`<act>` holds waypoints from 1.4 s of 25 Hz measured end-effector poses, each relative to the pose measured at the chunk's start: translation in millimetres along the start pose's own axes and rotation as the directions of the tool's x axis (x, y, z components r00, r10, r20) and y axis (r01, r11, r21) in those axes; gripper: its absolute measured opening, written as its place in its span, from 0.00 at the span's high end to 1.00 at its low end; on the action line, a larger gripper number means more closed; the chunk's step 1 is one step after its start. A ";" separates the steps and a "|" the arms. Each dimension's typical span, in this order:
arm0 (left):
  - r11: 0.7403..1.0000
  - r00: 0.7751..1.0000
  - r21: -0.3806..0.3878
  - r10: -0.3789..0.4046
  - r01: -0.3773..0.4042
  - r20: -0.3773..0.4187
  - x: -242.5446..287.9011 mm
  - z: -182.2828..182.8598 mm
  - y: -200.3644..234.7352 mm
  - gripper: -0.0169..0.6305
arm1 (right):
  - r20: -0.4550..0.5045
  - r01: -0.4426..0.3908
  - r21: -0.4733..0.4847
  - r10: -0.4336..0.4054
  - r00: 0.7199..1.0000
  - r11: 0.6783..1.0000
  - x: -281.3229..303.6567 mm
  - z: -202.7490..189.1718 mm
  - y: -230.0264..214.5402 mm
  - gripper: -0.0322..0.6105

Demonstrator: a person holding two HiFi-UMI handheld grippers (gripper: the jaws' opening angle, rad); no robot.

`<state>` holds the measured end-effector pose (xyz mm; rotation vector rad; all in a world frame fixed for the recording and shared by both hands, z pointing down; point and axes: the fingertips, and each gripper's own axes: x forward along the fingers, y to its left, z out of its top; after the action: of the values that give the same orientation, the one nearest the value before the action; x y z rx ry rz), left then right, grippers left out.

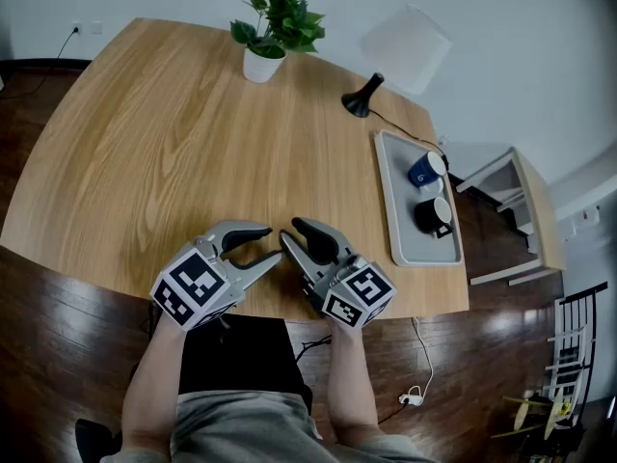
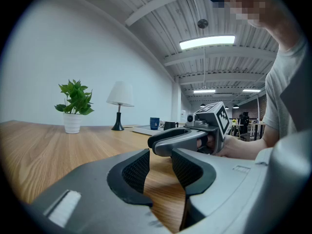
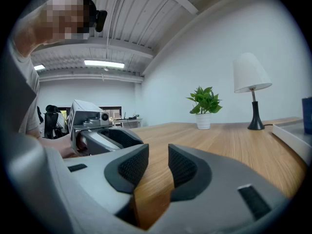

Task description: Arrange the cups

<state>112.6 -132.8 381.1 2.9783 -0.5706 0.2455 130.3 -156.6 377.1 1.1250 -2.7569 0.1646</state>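
Left gripper (image 1: pixel 267 243) and right gripper (image 1: pixel 293 231) sit low at the table's (image 1: pixel 145 143) near edge, tips almost meeting, jaws apart and empty — the head view alone shows the blue cup (image 1: pixel 425 170) and the black cup (image 1: pixel 433 215) on the tray (image 1: pixel 400 234), well apart to the right

A rounded wooden table (image 1: pixel 164 133) stands on a dark plank floor (image 1: pixel 58 345). At its far edge is a leafy plant in a white pot (image 1: pixel 271 29), with a white-shaded lamp (image 1: pixel 405 37) to the right. A grey tray (image 1: pixel 397 193) lies along the right edge. Beside the table stands a pale shelf unit (image 1: pixel 532 210). A floor cable (image 1: pixel 415 394) ends in what may be a plug.
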 end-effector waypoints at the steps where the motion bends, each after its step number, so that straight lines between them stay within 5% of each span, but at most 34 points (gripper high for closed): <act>1: 1.000 1.000 0.000 -0.001 0.001 0.000 0.1 0.3 0.0 0.74 | 0.000 0.000 0.000 0.000 1.000 1.000 0.2 -0.1 -0.2 0.76; 35: 1.000 1.000 0.001 0.001 -0.001 -0.004 0.0 -2.6 0.4 0.74 | -0.001 0.009 0.002 -0.009 1.000 1.000 -0.3 -1.0 -1.0 0.77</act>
<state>112.1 -132.8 383.7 2.9780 -0.5722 0.2522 131.4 -157.0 378.1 1.1379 -2.7510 0.1664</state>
